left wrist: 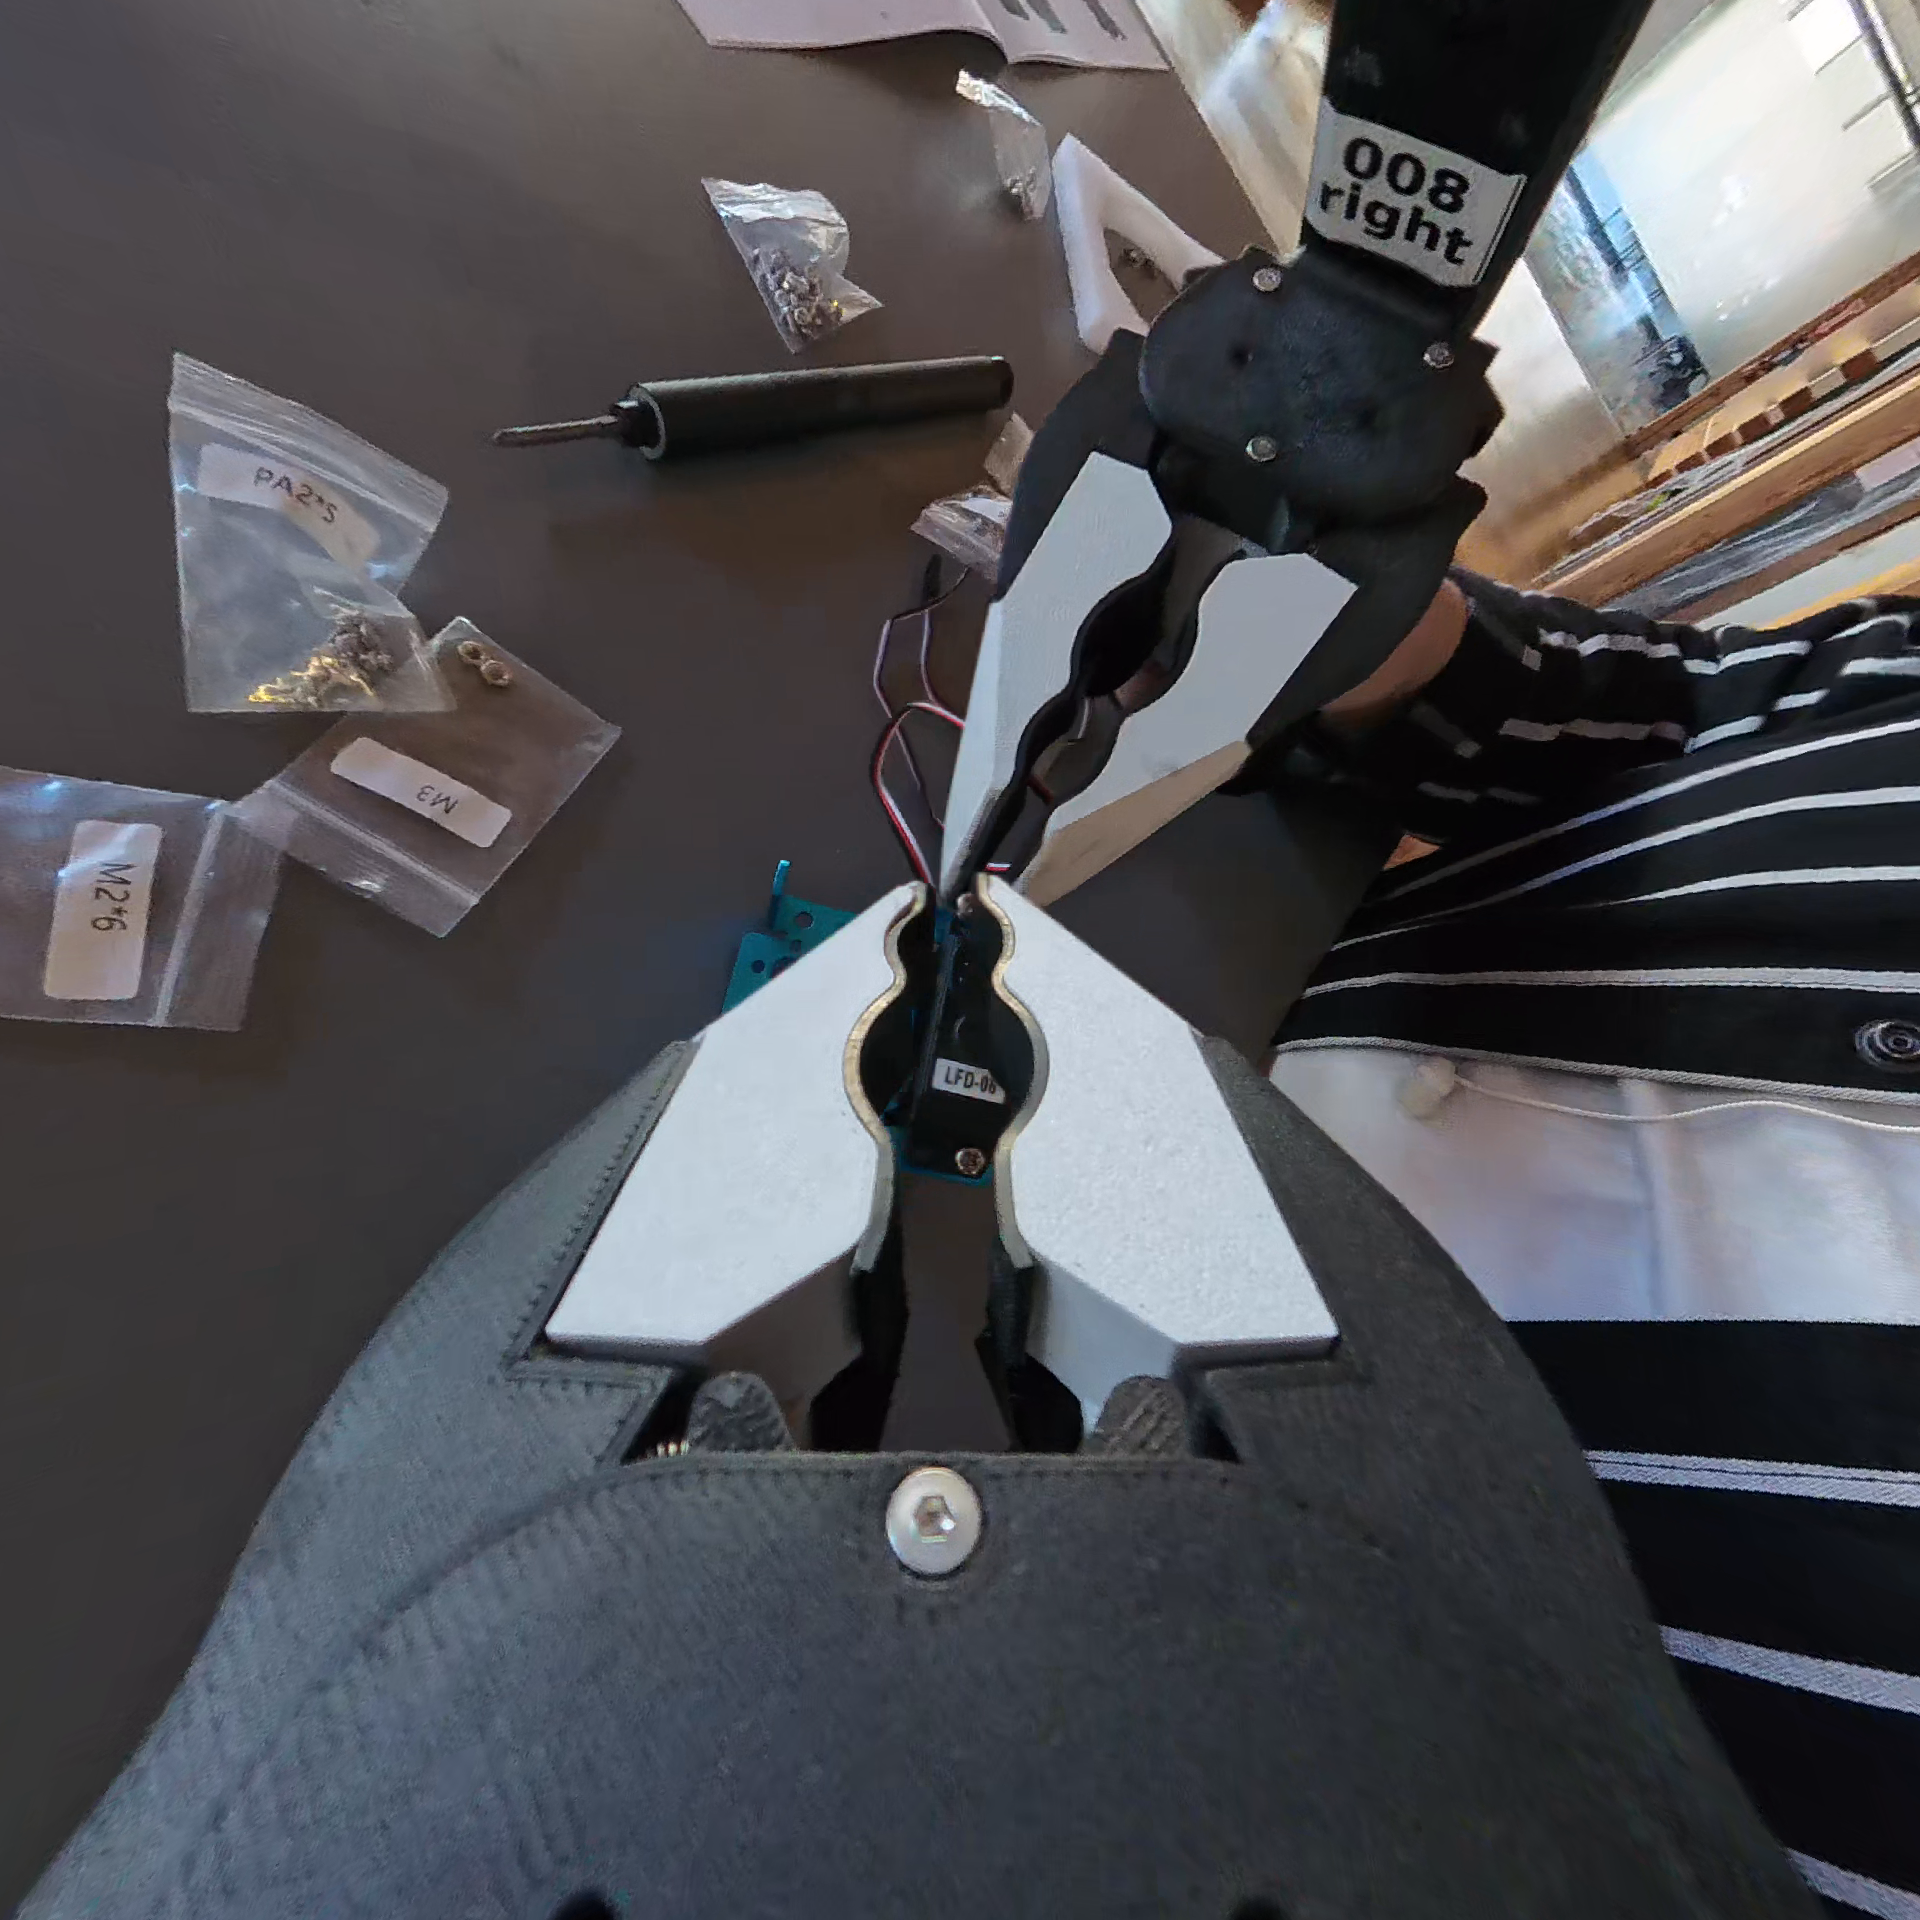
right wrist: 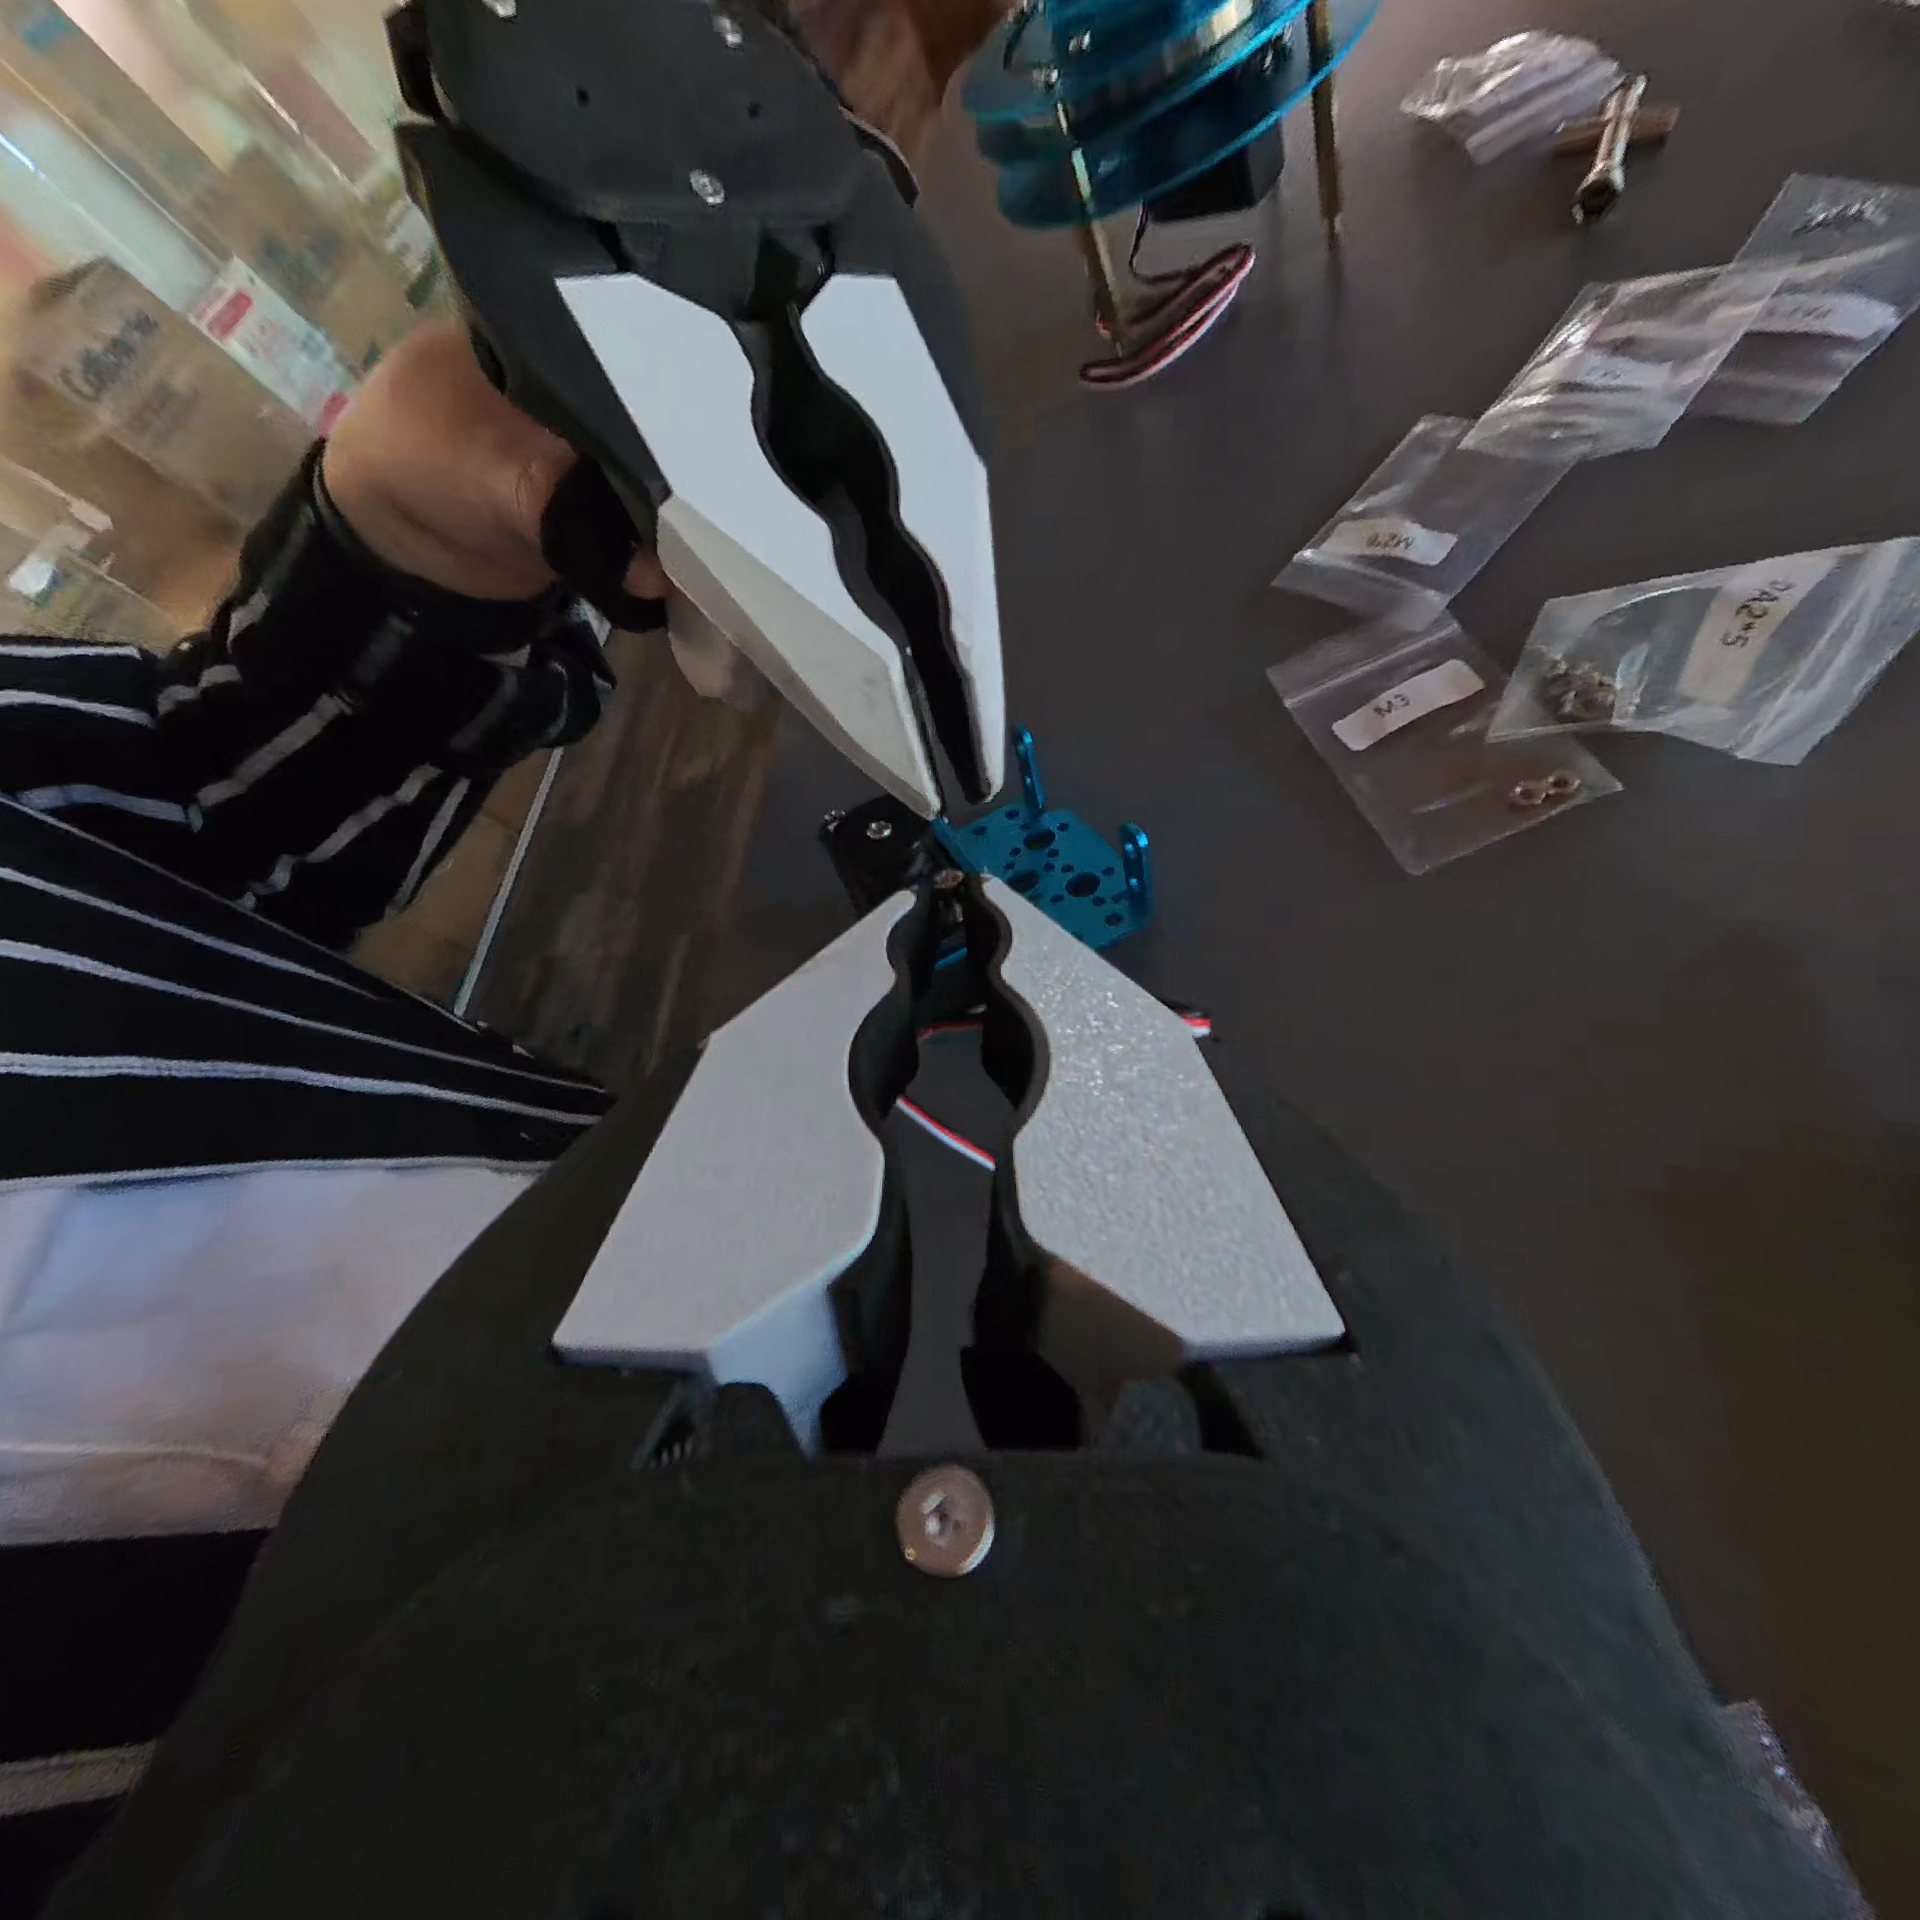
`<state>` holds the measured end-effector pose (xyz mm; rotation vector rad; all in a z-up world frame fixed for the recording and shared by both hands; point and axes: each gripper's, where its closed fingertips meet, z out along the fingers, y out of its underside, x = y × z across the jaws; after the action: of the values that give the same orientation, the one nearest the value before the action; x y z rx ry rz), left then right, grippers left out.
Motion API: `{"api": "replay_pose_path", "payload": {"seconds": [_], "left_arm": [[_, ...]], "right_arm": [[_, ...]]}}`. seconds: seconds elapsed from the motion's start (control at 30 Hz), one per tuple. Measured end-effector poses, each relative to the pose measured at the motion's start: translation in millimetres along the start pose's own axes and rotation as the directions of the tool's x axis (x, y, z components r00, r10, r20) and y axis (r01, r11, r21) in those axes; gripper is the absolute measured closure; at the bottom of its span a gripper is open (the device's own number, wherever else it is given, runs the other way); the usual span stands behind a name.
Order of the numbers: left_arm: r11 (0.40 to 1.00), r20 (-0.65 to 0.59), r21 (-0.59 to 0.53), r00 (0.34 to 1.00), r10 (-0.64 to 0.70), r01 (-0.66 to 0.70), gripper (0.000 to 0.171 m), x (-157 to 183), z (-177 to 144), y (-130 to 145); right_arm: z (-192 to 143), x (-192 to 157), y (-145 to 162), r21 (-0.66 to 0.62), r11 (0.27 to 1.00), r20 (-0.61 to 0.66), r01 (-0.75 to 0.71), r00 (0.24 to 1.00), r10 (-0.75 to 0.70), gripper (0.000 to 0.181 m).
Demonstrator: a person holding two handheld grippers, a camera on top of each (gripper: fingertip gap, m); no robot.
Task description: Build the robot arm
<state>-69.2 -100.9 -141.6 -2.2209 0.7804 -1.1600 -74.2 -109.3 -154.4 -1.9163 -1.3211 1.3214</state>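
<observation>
A dark table [left wrist: 312, 1195] fills the left wrist view, strewn with clear zip bags [left wrist: 301, 551] of screws, a black screwdriver [left wrist: 769, 407], white foam [left wrist: 1117, 239] and paper at the far edge; bright windows and wooden shelving lie beyond to the right. The left gripper [left wrist: 951, 899] points forward and down, its fingers clenched on a black servo [left wrist: 961, 1081] mounted in a blue bracket [left wrist: 764, 951]. The right gripper [left wrist: 987, 842] comes in from the upper right, tips meeting the left's, fingers nearly together around the servo's red, white and black wires [left wrist: 904, 748]; a hand in a striped sleeve [left wrist: 1610, 675] grips it. In the right wrist view, the same dark table carries the bags [right wrist: 1434, 717] at right and a blue acrylic disc assembly [right wrist: 1143, 94] on posts at the top, with a blurred bright room to the left. The right gripper [right wrist: 951, 883] angles down, fingers pinched on the wires [right wrist: 951, 1127] running between them, tips beside the bracket [right wrist: 1049, 862] on the table. The left gripper [right wrist: 961, 795] descends from the upper left, closed tips at the servo [right wrist: 873, 842], held by a hand [right wrist: 447, 488] with a striped cuff.
</observation>
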Motion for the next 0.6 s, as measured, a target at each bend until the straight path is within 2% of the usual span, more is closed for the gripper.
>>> {"api": "replay_pose_path", "payload": {"seconds": [0.23, 0.6], "left_arm": [[1.000, -0.020, 0.028, 1.000, -0.002, 0.002, 0.171, 2.1, -3.8, 0.6], [0.999, -0.033, 0.036, 0.999, -0.014, 0.015, 0.171, 0.3, -5.7, 4.3]], "right_arm": [[0.7, -1.7, 2.1, -0.029, 0.999, 0.049, 0.020, 0.999, -0.019, 0.177], [2.5, -3.8, 3.7, -0.072, 0.993, 0.057, 0.095, 0.994, -0.091, 0.178]]}}
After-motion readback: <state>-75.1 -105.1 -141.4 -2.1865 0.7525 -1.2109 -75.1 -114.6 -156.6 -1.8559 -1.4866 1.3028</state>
